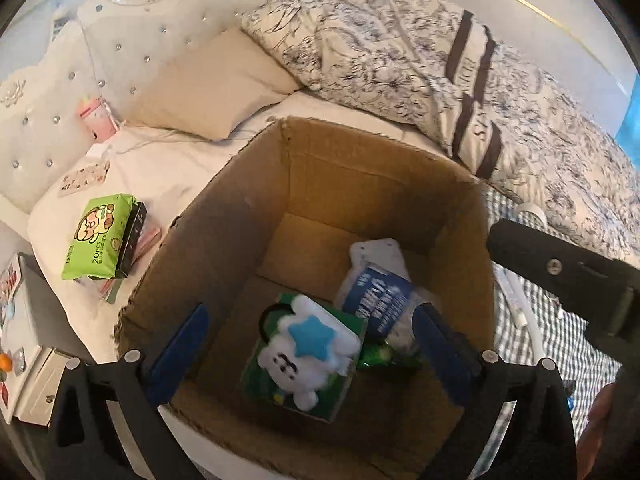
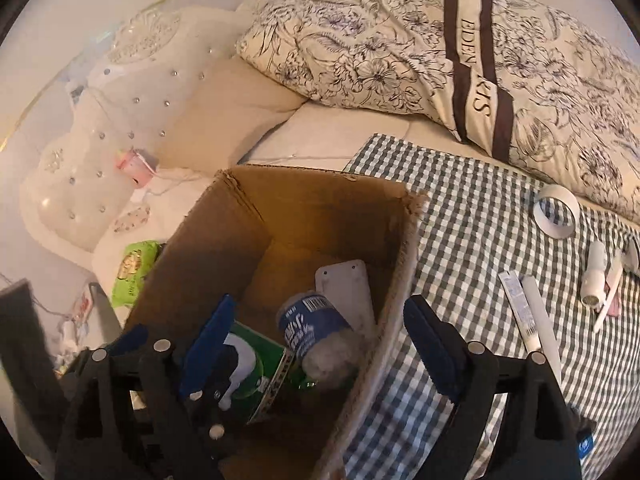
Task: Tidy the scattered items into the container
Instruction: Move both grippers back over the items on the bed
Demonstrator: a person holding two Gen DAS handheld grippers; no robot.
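Left claw (image 1: pixel 310 354) hangs spread wide over the cardboard box (image 1: pixel 372 168), nothing btwn its blue pads (image 1: pixel 182 344). From our left wrist cam we look straight down into the box: a white plush toy w/ blue star (image 1: pixel 308 346) lies on a green carton (image 1: pixel 340 396), a blue-labelled bag (image 1: pixel 378 300) leans beside it, and a white flat plate (image 1: pixel 378 254) stands against the far wall. Outside the box, on the white sheet to its left, a green wipes pack (image 1: pixel 98 238) sits atop a small stack. A pink cup (image 1: pixel 96 118) stands by the tufted headboard (image 1: pixel 116 36). Our other claw's black body shows at the right edge, over the checked cloth (image 1: pixel 516 304).

Right wrist cam next: right claw (image 2: pixel 318 340) is also spread, empty, one pad over the box interior, the other over the checked cloth, w/ the box's right wall (image 2: pixel 400 280) btwn them. Left claw overlaps the lower-left of this view, above the green carton. Still scattered on the cloth: a tape roll (image 2: pixel 556 216) near the floral duvet (image 2: pixel 400 40), a white tube-shaped item (image 2: pixel 592 280), a pinkish stick (image 2: pixel 610 292) just beside it, and two long thin white items (image 2: pixel 532 320) nearer our claw.
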